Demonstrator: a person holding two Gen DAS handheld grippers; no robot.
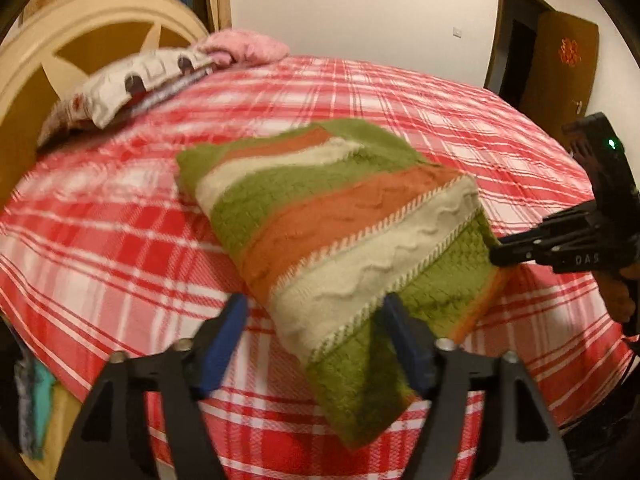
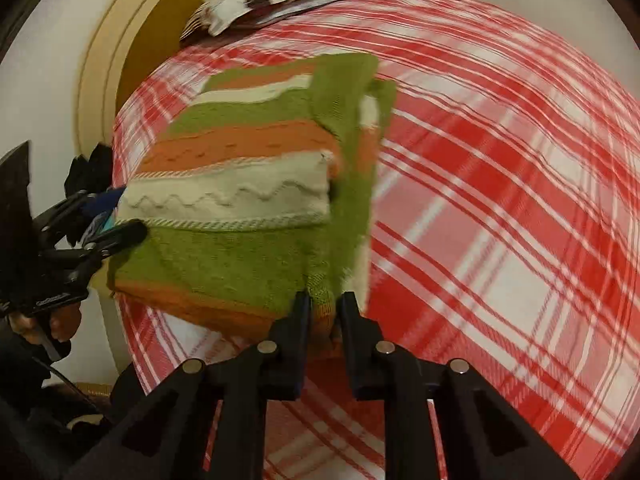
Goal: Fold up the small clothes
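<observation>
A small knitted sweater (image 1: pixel 340 216) with green, orange and cream stripes lies folded into a block on the red plaid bed (image 1: pixel 120 240); it also shows in the right wrist view (image 2: pixel 248 184). My left gripper (image 1: pixel 314 312) is open, its blue fingers (image 1: pixel 400 328) straddling the sweater's near edge. My right gripper (image 2: pixel 325 304) is shut on the sweater's near corner. The right gripper shows in the left wrist view (image 1: pixel 500 252) at the sweater's right edge. The left gripper appears in the right wrist view (image 2: pixel 120 216) at the sweater's left side.
A patterned pillow (image 1: pixel 120 88) and a pink cloth (image 1: pixel 248 46) lie at the head of the bed by the cream headboard (image 1: pixel 60 40). A brown door (image 1: pixel 560 68) stands open at the far right. The plaid cover (image 2: pixel 500 200) stretches right of the sweater.
</observation>
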